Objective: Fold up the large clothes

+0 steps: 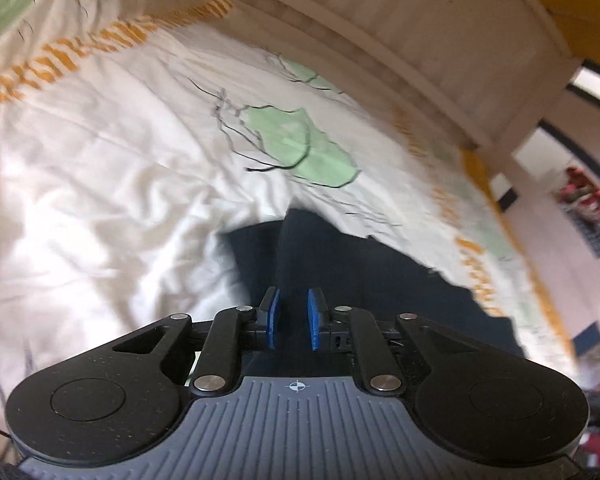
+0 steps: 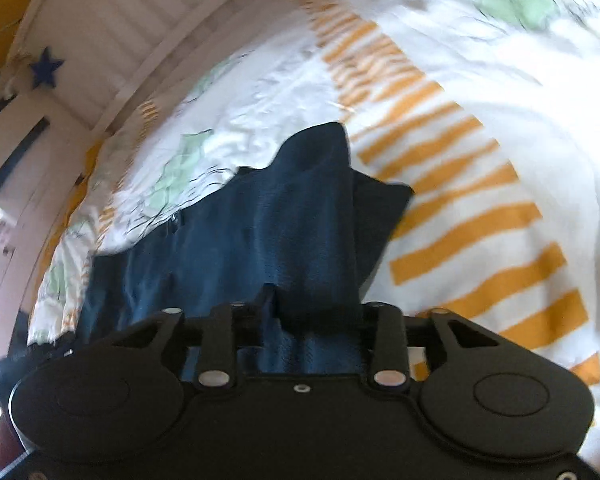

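Observation:
A dark navy garment lies on a white duvet with green patches and orange stripes. In the left wrist view my left gripper has its blue pads drawn close together on a fold of the garment that runs forward from between them. In the right wrist view the same garment is bunched up over my right gripper and rises to a peak ahead of it. The cloth covers that gripper's fingertips, so how its jaws stand is hidden.
A white slatted bed end curves behind the duvet; in the right wrist view the bed end bears a blue star. Orange wall and pictures are at the right edge. The striped duvet spreads right of the garment.

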A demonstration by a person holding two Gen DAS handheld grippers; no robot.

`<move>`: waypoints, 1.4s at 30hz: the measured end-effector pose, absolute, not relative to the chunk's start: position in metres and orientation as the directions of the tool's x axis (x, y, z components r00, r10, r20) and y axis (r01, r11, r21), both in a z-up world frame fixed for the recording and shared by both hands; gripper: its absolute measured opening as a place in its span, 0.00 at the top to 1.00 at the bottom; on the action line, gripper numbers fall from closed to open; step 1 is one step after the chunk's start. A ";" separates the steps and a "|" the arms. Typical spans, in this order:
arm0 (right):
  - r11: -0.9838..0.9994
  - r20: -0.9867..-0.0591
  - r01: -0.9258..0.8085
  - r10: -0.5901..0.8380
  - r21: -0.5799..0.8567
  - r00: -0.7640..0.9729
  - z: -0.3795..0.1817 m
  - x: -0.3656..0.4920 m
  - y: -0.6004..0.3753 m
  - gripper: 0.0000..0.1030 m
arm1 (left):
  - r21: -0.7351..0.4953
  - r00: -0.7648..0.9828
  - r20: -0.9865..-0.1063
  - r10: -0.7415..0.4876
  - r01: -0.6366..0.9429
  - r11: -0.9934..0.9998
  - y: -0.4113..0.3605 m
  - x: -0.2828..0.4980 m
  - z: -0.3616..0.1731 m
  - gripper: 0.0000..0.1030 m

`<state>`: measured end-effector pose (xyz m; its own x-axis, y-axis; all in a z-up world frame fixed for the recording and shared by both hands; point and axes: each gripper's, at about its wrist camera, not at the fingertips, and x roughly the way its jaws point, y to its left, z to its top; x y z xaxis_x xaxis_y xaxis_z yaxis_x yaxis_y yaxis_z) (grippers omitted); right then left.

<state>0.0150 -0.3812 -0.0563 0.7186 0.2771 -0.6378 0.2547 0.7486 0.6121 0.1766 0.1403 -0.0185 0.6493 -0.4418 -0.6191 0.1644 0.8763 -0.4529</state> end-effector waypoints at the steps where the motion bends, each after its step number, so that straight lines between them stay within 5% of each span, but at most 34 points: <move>1: 0.754 -0.642 0.265 0.259 0.601 0.722 -0.059 0.018 -0.381 0.44 | -0.419 0.657 -0.627 -0.419 0.168 0.892 0.138 0.177 -0.018 0.84; 4: 0.786 -0.653 0.259 0.229 0.562 0.722 -0.064 0.025 -0.377 0.31 | -0.341 0.681 -0.628 -0.376 0.194 0.920 0.129 0.172 -0.010 0.82; 12: 0.783 -0.622 0.200 0.282 0.589 0.730 -0.072 0.032 -0.372 0.00 | -0.259 0.685 -0.582 -0.438 0.355 0.898 0.070 0.149 0.006 0.32; 20: 0.783 -0.602 0.183 0.282 0.594 0.747 -0.077 0.033 -0.371 0.00 | -0.179 0.645 -0.617 -0.451 0.443 0.878 0.004 0.145 -0.011 0.24; 33: 0.794 -0.558 0.148 0.267 0.589 0.785 -0.081 0.025 -0.368 0.00 | -0.144 0.641 -0.682 -0.352 0.354 0.924 -0.053 0.166 -0.043 0.23; 42: 0.797 -0.536 0.142 0.251 0.587 0.806 -0.084 0.022 -0.366 0.00 | -0.097 0.674 -0.661 -0.330 0.360 0.928 -0.065 0.163 -0.068 0.07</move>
<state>0.0215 -0.3659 -0.0842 0.8061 0.2507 -0.5361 0.1423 0.7971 0.5868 0.1627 -0.0653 -0.0681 0.6738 -0.3304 -0.6609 0.3596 0.9280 -0.0973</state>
